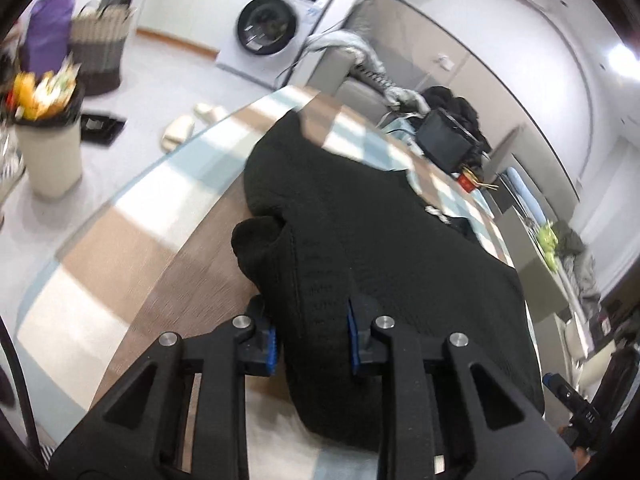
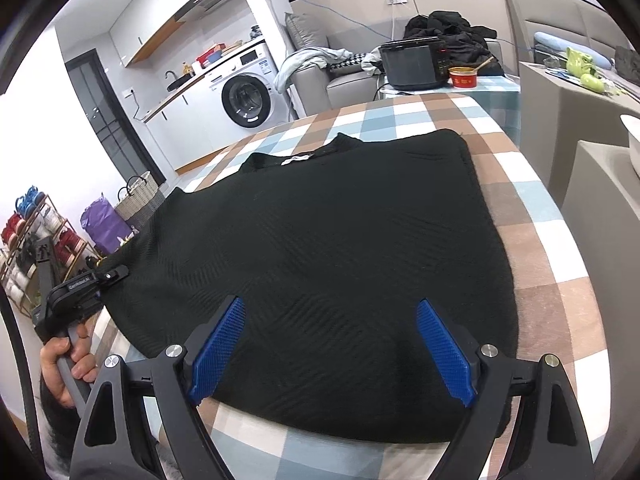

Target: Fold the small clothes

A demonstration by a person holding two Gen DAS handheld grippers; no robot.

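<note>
- Garment (image 2: 320, 232): spread flat on the table (image 2: 540, 240); collar at the far edge
- Left gripper (image 1: 312, 336): at the garment's left edge, fabric between its fingers
- Right gripper (image 2: 332, 344): above the near hem
- Cooker (image 2: 412, 64), bowl (image 2: 463, 77): behind the table; bowl just right of cooker

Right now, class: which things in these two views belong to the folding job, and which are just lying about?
Part of the job:
- black knitted garment, spread on the checked tablecloth
- left claw, closed on a bunched edge of the garment
- right claw, open above its near hem

Just lying about:
- washing machine
- black cooker
- red bowl
- woven basket
- bin
</note>
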